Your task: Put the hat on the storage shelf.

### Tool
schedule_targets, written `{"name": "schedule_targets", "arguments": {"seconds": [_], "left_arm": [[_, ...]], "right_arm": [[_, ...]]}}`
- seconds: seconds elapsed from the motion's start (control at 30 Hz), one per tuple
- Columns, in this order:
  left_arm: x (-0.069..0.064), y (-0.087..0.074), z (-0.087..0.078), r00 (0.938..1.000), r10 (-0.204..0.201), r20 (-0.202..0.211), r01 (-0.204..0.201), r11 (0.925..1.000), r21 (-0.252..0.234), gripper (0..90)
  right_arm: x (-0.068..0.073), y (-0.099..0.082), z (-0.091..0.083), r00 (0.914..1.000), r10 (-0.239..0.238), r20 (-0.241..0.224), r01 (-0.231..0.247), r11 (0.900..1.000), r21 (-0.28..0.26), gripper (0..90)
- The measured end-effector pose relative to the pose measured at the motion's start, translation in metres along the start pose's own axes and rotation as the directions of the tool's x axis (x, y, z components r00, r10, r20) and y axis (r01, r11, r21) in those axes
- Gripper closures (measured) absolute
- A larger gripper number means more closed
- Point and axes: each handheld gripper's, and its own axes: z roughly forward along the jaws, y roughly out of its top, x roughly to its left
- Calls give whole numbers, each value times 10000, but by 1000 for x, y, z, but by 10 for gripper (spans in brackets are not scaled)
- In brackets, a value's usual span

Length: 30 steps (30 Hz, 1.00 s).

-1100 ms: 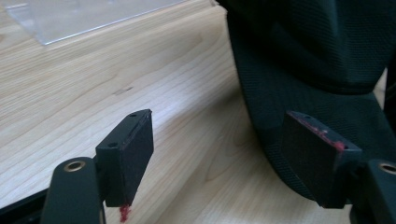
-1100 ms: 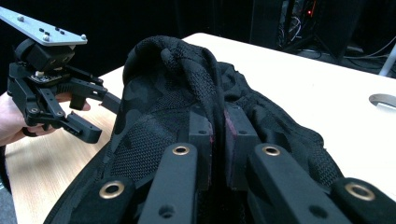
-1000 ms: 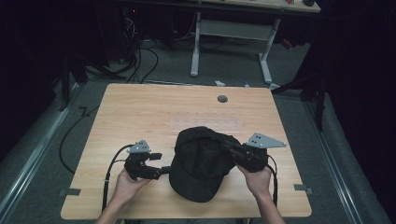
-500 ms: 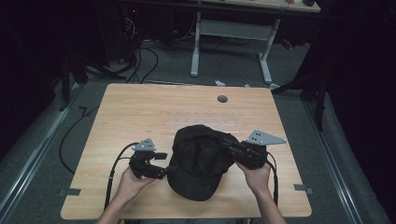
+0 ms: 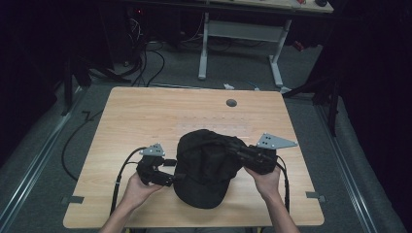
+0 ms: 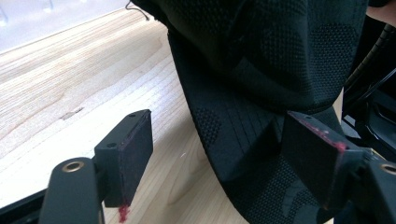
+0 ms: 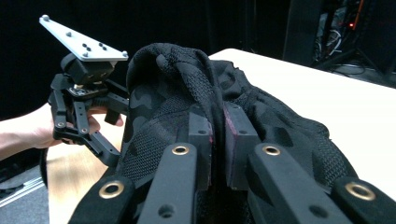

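Note:
A black mesh cap (image 5: 204,167) lies on the wooden table (image 5: 145,116) near its front edge. My right gripper (image 5: 232,146) reaches in from the right and is shut on a raised fold of the cap's crown (image 7: 161,105); in the right gripper view (image 7: 218,126) the fabric is pinched between both pads. At the cap's left side, my left gripper (image 5: 170,174) stands open. In the left gripper view (image 6: 222,144) the brim (image 6: 233,135) lies between the spread jaws, close to the right pad (image 6: 310,147). The left gripper (image 7: 112,135) also appears beyond the cap, held by a hand.
A round cable hole (image 5: 231,103) sits near the table's far edge. The far half of the tabletop is bare wood. Beyond it stands a white desk frame (image 5: 204,48), with cables (image 5: 145,63) on the grey floor.
My left gripper has edged right, up to the cap's brim. The right gripper has kept its hold on the crown without moving.

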Motion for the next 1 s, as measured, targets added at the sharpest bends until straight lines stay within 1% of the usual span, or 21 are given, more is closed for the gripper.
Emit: {"name": "schedule_targets", "arguments": {"seconds": [0.17, 0.27, 0.3, 0.5, 0.67, 0.73, 0.77, 0.8, 0.83, 0.87, 1.0], "left_arm": [[0, 2, 1, 10000, 32, 82, -33, 9999, 104, 269], [-1, 4, 1, 9998, 52, 196, -54, 9999, 129, 278], [0, 4, 0, 9995, 45, 300, -47, 10000, 65, 285], [-1, 4, -1, 9989, 64, 454, -69, 9999, 121, 308], [-1, 4, -3, 9985, 147, 531, -149, 9999, 39, 369], [-1, 4, -4, 9973, 156, 716, -152, 9999, -60, 399], [-1, 4, -4, 9973, 156, 716, -152, 9999, -60, 416], [-1, 4, -5, 9969, 181, 770, -175, 9998, -75, 440], [-1, 4, -5, 9962, 204, 843, -198, 9998, -86, 440], [-2, 4, -5, 9956, 237, 905, -231, 9997, -74, 466], [-2, 4, -5, 9952, 214, 952, -217, 9998, 20, 484]], "right_arm": [[-2, 1, 0, 9999, 33, -150, -34, 10000, -56, 832], [-3, 3, -1, 9996, 26, -266, -27, 10000, -73, 832], [-3, 4, -1, 9995, 27, -301, -29, 10000, -80, 832], [-3, 10, 1, 9984, -201, -534, 198, 9998, -67, 830], [-6, 10, 3, 9976, -135, -679, 124, 9998, -155, 830], [-7, 10, 3, 9971, -98, -748, 82, 9997, -220, 829], [-8, 10, 3, 9970, -95, -767, 77, 9997, -239, 829], [-8, 10, 3, 9968, -85, -791, 64, 9996, -261, 828], [-8, 10, 3, 9968, -85, -791, 64, 9996, -261, 828], [-8, 10, 4, 9966, -101, -818, 78, 9996, -285, 828], [-9, 9, 6, 9963, -179, -842, 157, 9995, -264, 829]]}}
